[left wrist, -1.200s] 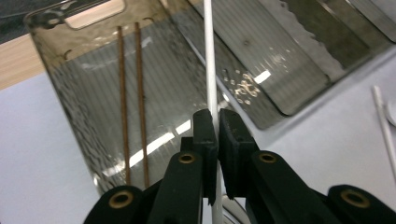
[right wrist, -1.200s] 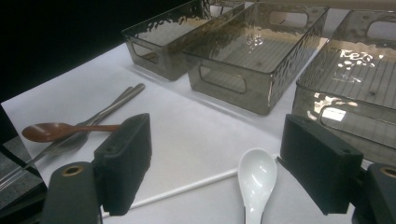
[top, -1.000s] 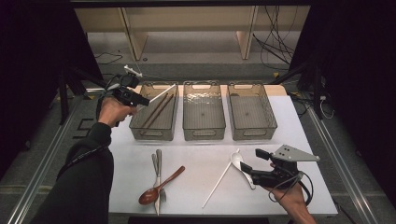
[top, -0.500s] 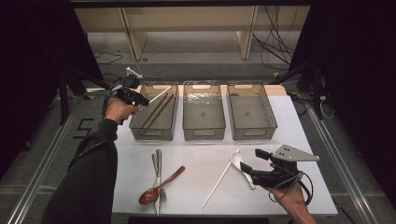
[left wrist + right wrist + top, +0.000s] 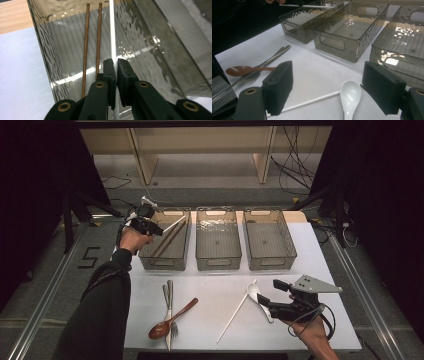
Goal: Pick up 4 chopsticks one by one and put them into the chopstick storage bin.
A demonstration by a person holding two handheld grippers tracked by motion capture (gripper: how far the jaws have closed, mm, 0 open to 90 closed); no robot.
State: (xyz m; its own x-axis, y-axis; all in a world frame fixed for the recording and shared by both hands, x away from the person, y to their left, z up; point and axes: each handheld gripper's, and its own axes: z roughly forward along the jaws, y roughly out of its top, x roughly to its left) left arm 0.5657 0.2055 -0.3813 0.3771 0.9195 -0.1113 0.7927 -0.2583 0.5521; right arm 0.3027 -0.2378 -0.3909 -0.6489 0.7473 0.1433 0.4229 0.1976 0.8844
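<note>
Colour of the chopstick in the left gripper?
White. The chopstick is pinched in the left gripper over the left bin; clearest in the left gripper view.

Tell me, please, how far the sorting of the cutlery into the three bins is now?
Done: two brown chopsticks lie in the left bin. In hand: the left gripper holds a white chopstick over that bin. Left on the table: another white chopstick, a white spoon between the right gripper's open jaws, a wooden spoon and metal cutlery.
</note>
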